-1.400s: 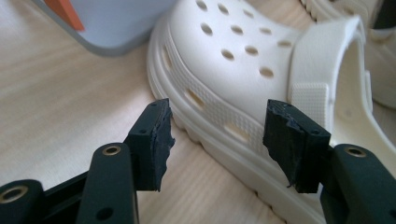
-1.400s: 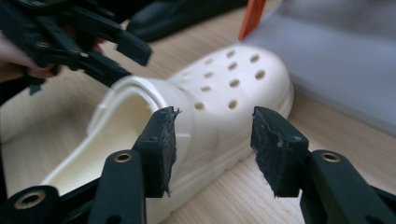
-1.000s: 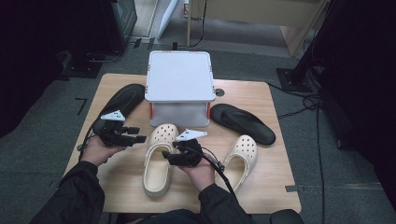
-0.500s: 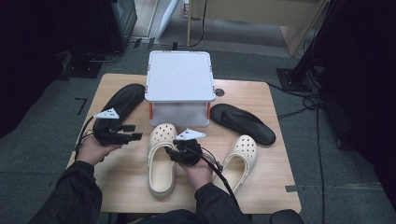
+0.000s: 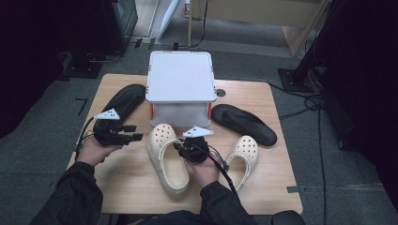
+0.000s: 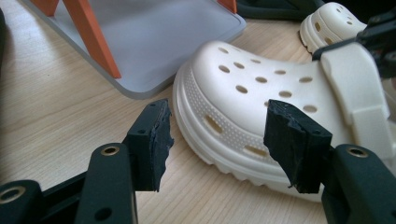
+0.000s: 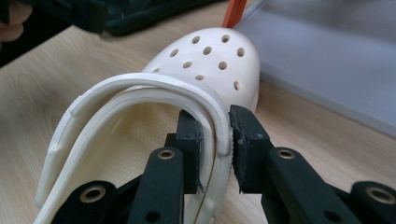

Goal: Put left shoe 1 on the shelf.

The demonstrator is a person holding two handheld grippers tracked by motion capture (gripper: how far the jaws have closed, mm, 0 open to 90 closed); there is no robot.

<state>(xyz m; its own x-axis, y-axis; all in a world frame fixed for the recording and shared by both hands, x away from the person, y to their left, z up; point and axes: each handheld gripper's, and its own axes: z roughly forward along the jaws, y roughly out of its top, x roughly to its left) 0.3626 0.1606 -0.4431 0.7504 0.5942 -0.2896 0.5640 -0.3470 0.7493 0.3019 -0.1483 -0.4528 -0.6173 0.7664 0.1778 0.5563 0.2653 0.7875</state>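
Note:
A cream clog [image 5: 166, 164] lies on the wooden table [image 5: 126, 187] in front of a grey-topped stand [image 5: 180, 84]. My right gripper [image 5: 179, 146] is shut on its right side wall and folded strap; in the right gripper view the jaws [image 7: 215, 135] pinch the rim, with the holed toe [image 7: 215, 60] beyond. My left gripper [image 5: 136, 137] is open just left of the clog, not touching it. In the left gripper view the clog [image 6: 261, 93] lies just past the open jaws [image 6: 217, 140]. A second cream clog [image 5: 244, 154] lies to the right.
One black flip-flop [image 5: 124, 101] lies at the back left and another [image 5: 244, 124] at the right of the stand. The stand has orange legs [image 6: 93, 37] and a grey base plate [image 6: 154, 42]. Cables trail from both grippers.
The gripped clog's heel has swung to the right, so the clog now slants the other way. The left gripper has barely shifted and stays open.

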